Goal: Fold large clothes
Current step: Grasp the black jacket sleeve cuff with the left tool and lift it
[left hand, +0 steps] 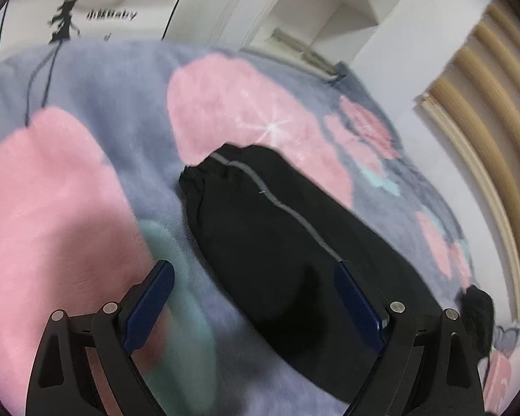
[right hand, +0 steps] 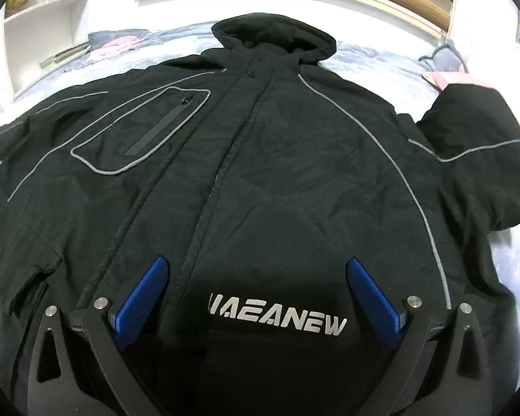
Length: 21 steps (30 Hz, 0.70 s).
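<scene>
A large black hooded jacket (right hand: 277, 159) with grey piping lies front up, spread flat on a bed. Its hood (right hand: 275, 36) points away, and white lettering (right hand: 277, 319) sits near the hem. My right gripper (right hand: 258, 274) is open and empty, hovering over the lower front of the jacket. In the left wrist view one black sleeve (left hand: 260, 215) with a grey stripe stretches across the blanket, its cuff (left hand: 196, 178) at the far end. My left gripper (left hand: 254, 277) is open and empty just above the sleeve's near part.
The bed is covered by a fluffy grey-blue blanket (left hand: 97, 79) with pink patches. A white shelf unit (left hand: 329, 7) stands beyond the bed. A wooden slatted headboard (left hand: 495, 111) runs along the right. A wall with a black decal (left hand: 64, 17) lies behind.
</scene>
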Tool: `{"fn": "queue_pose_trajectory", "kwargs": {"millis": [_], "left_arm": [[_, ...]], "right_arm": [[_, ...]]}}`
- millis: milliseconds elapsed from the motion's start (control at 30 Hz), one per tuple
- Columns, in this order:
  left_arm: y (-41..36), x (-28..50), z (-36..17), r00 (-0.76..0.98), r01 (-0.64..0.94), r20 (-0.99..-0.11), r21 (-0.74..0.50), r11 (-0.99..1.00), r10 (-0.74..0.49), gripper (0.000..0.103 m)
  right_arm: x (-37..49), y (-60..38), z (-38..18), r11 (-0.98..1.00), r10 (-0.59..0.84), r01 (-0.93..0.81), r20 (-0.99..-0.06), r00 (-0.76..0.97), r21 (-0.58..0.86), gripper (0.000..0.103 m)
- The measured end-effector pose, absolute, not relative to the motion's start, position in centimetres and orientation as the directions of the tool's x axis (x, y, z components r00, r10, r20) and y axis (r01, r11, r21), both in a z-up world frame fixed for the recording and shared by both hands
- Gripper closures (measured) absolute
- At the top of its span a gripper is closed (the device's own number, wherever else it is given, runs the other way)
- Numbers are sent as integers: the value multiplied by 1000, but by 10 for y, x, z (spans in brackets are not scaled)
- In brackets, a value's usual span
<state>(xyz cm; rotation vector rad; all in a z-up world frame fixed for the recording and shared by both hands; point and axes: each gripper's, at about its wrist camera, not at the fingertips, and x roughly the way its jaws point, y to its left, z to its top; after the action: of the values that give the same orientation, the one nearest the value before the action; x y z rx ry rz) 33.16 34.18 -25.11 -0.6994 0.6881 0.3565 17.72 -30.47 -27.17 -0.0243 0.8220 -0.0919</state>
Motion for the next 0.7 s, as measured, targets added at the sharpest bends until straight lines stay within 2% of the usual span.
{"fn": "queue_pose_trajectory", "kwargs": {"millis": [67,100,133,167,200,267,400,533,700], "left_arm": [[343,341,-259,711,-535,-698,-457,711,86,10],[342,345,-260,707,-539,-700,-446,714,97,14],[340,351,-260,710,-530,-696,-435,728,102,24],[337,359,-259,716,-497,-693,-424,757,82,58],[335,364,-259,715,-483,-696,-417,770,71,67],[333,362,-256,737,-461,-672,-418,783,74,78],[316,353,-233,791,-388,-605,-383,838,90,85],[281,341,-194,840,-277,-537,-313,909,71,87],[205,327,-140,892,-36,-442,-271,962,-91,88]], "right_arm": [[176,-303,-271,996,-88,72,-730,678,-53,0],[176,-303,-271,996,-88,73,-729,679,-53,0],[176,-303,-271,996,-88,72,-729,679,-53,0],[177,-302,-271,996,-87,72,-729,679,-52,0],[177,-302,-272,996,-83,71,-729,679,-47,0],[176,-304,-272,997,-72,69,-731,679,-33,0],[177,-306,-273,998,-56,67,-732,679,-14,0],[177,-307,-273,998,-46,66,-732,680,-1,0],[177,-308,-274,998,-43,67,-727,685,3,0]]}}
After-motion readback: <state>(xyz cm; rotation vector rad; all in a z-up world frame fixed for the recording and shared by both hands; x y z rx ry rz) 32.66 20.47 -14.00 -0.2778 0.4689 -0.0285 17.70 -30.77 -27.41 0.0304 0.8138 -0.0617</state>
